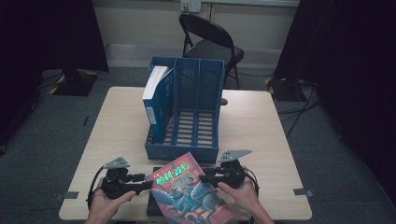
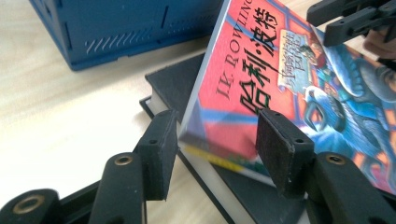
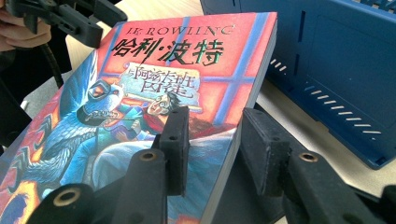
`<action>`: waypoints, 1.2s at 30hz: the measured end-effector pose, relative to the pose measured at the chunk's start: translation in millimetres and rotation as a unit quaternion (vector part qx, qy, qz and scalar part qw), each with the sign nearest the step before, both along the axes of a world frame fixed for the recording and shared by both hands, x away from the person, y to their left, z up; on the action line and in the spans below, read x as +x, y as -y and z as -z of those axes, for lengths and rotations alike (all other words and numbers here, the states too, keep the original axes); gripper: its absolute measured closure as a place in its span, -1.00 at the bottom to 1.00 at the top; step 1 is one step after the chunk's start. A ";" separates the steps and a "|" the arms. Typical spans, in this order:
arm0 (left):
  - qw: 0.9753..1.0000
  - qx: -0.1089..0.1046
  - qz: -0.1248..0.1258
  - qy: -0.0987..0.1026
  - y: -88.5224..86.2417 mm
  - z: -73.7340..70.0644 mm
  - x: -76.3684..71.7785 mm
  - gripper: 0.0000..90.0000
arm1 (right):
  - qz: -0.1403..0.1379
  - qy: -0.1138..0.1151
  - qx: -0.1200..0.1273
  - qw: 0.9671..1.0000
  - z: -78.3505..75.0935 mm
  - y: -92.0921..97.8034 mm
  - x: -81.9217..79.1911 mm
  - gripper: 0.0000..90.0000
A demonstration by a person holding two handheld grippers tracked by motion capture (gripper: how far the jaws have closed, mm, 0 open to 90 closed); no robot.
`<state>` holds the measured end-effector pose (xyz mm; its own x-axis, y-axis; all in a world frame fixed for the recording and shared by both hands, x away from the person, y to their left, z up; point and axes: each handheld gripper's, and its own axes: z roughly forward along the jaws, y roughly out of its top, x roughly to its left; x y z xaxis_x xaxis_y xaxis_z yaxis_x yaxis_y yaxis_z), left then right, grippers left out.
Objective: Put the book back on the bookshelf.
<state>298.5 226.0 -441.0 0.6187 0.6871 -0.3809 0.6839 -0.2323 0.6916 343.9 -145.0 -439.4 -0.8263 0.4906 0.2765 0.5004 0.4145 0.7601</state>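
A red illustrated book lies askew on a dark book at the table's near edge. My left gripper is at the red book's left corner. In the left gripper view that gripper is open, its jaws wide apart on either side of the corner of the red book. My right gripper is at the book's right edge. In the right gripper view it is open too, one jaw over the cover and the other just outside the page edge.
A blue three-slot file rack stands just beyond the books, with a blue-and-white book leaning in its left slot. A black folding chair stands behind the table. Bare tabletop lies on both sides of the rack.
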 end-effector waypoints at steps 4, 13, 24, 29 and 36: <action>1.000 0.002 0.008 -0.003 -3.8 -1.1 -3.8 0.20 | -0.002 -0.002 0.003 1.000 0.6 0.7 0.7 0.39; 1.000 -0.005 0.008 -0.013 -2.5 3.1 1.3 0.20 | 0.002 0.003 -0.004 1.000 -0.6 1.2 -2.3 0.42; 1.000 -0.015 0.022 -0.013 9.2 6.1 20.7 0.48 | 0.032 0.007 0.001 0.999 1.0 17.7 -18.5 0.41; 1.000 -0.014 0.012 -0.009 13.6 6.1 26.0 0.47 | 0.037 0.009 -0.001 0.999 0.7 21.2 -24.6 0.40; 1.000 0.009 0.001 0.005 22.5 2.7 33.7 0.43 | 0.039 0.011 -0.002 0.999 0.5 25.7 -33.7 0.40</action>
